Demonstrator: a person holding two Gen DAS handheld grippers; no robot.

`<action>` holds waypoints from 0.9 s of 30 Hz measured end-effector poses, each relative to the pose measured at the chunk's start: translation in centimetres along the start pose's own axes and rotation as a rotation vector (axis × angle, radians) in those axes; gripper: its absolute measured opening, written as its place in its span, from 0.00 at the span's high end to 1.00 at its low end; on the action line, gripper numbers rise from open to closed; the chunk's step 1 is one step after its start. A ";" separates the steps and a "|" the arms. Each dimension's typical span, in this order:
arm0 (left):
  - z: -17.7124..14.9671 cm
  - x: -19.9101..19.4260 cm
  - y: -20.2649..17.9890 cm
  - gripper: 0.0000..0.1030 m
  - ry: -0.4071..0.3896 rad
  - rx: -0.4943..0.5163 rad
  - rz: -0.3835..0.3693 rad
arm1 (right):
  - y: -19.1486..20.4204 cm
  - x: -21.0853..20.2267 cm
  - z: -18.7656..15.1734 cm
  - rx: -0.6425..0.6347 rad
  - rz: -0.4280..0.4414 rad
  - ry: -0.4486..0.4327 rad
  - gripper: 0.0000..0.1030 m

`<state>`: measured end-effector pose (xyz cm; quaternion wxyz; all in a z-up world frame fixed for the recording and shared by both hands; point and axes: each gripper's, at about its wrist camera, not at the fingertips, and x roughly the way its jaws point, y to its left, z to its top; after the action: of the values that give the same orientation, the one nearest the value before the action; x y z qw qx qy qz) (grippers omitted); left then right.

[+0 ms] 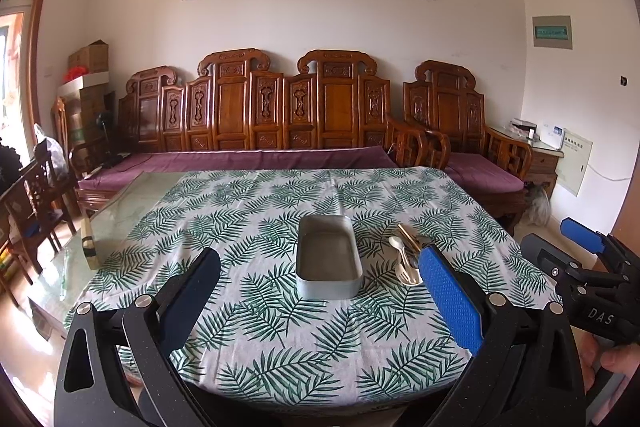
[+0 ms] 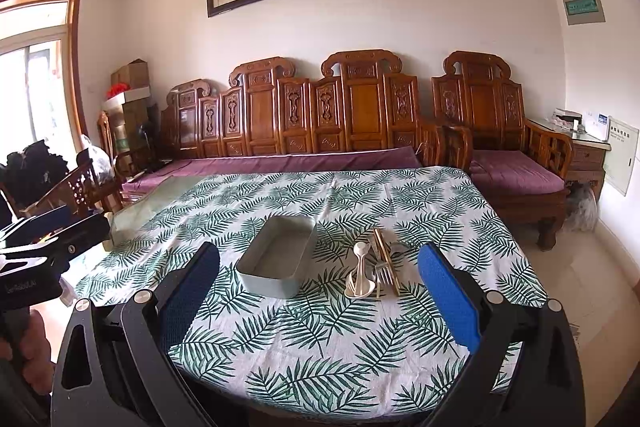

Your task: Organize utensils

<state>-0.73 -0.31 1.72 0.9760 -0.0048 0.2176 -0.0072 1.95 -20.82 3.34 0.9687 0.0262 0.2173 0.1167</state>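
Note:
An empty grey rectangular box [image 1: 328,259] [image 2: 278,257] stands on the leaf-print tablecloth [image 1: 280,327] [image 2: 320,339]. To its right lies a pile of utensils [image 1: 406,259] [image 2: 374,273]: white spoons, a metal fork [image 2: 385,273] and gold chopsticks [image 2: 386,259]. My left gripper [image 1: 320,291] is open and empty, held above the near table edge in front of the box. My right gripper [image 2: 318,291] is open and empty, in front of box and utensils. It shows at the right edge of the left wrist view [image 1: 584,247]. The left gripper shows at the left edge of the right wrist view [image 2: 44,231].
A carved wooden sofa [image 1: 280,123] [image 2: 320,123] with purple cushions stands behind the table. A wooden chair [image 1: 36,203] stands at the left. A bare glass strip of the table [image 1: 116,223] lies left of the cloth, with a small block [image 1: 89,243] on it.

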 end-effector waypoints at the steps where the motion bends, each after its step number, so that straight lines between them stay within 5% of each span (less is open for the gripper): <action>1: 0.0 0.0 0.0 0.06 0.000 0.000 0.000 | 0.0 0.0 0.1 0.000 0.000 0.000 0.03; 16: 0.3 0.2 0.4 0.06 0.010 -0.002 -0.001 | 0.2 -0.1 0.3 0.006 0.002 0.008 0.03; 27: -1.0 5.9 0.1 0.06 0.114 0.037 -0.082 | -1.4 4.0 -1.3 -0.008 0.018 0.074 0.08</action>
<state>4.20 -0.27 -1.67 0.9608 0.0048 0.2724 -0.0516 5.18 -21.18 0.37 0.9591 0.0200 0.2521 0.1269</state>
